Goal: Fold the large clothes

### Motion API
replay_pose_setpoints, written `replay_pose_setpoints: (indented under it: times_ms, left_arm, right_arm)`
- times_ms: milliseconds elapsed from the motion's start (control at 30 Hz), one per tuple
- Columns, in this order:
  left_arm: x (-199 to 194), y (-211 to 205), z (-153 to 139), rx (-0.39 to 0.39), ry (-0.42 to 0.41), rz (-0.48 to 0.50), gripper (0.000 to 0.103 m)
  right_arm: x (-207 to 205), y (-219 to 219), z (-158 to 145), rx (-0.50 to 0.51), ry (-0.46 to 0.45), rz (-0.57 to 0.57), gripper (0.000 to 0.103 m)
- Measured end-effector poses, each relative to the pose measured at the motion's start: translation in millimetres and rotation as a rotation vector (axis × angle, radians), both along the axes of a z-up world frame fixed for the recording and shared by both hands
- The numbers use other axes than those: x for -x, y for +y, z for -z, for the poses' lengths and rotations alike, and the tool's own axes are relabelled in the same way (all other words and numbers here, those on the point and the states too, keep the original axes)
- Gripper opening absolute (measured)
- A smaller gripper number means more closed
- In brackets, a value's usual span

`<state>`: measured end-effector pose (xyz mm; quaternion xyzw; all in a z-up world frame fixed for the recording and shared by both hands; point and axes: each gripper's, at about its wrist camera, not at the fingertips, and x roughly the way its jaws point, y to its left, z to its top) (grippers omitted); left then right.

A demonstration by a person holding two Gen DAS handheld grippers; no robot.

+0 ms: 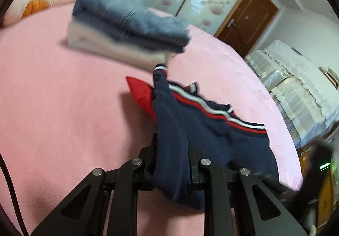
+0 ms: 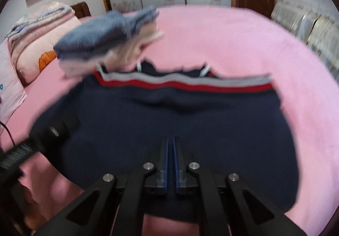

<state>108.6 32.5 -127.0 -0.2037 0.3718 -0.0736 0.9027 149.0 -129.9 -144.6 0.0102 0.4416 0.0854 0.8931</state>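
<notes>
Garment under work: dark navy knitted sweater with red, white and grey striped hem band (image 2: 161,121), lying on a pink fleece bedspread (image 2: 264,49). In the right wrist view its body lies mostly flat, stripe band at the far edge. In the left wrist view one long fold, probably a sleeve ending in a striped cuff, runs away from the camera, with a red fabric panel (image 1: 142,91) showing beneath it.

Left gripper (image 1: 170,170): black two-finger tongs, clenched on that bunched navy fold, which fills the gap between the fingers. Likely reason for the hold: to carry the sleeve over the body for a fold.

Right gripper (image 2: 170,161): black fingers with blue pads, closed almost together over the near part of the navy cloth. Whether any fabric is pinched between them cannot be told; blur hides the contact. If it grips, it probably anchors or lifts the near edge.

Other items: stack of folded clothes, blue-grey denim over cream cloth (image 1: 127,24), at the far side of the bed, touching or just beside the sweater's far edge; presumably finished pieces set clear of the work. Pile of folded pink patterned quilts (image 2: 40,32) at the left.

Task status, as judged: early in this garment's folding.
</notes>
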Motion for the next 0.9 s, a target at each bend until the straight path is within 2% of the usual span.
replay_pose_setpoints:
  times_ms: [67, 267, 400, 500, 567, 733, 833, 900]
  left_arm:
    - [1, -14, -14, -0.035, -0.037, 0.035, 0.017]
    - [3, -71, -51, -0.139, -0.150, 0.184, 0.017]
    - [-2, -105, -61, -0.183, -0.165, 0.268, 0.017]
    - [-4, -134, -66, -0.219, -0.177, 0.328, 0.017]
    - [-7, -155, -65, -0.251, -0.169, 0.361, 0.017]
    - [-9, -203, -43, -0.309, -0.099, 0.449, 0.017]
    - [-6, -236, -8, -0.422, -0.036, 0.508, 0.017]
    - [1, -251, 6, -0.501, -0.046, 0.526, 0.017]
  right_arm:
    - [2, -4, 12, -0.016, 0.004, -0.001, 0.003]
    - [0, -23, 18, -0.151, 0.040, 0.015, 0.002]
    - [0, -36, 17, -0.237, 0.075, 0.005, 0.002]
    - [11, -63, 6, -0.342, 0.107, 0.016, 0.002]
    - [25, -85, -4, -0.356, 0.091, 0.041, 0.002]
    - [58, -138, -21, -0.267, 0.063, 0.143, 0.003]
    - [73, -161, -26, -0.199, 0.043, 0.192, 0.003]
    - [81, -170, -26, -0.165, 0.044, 0.218, 0.003]
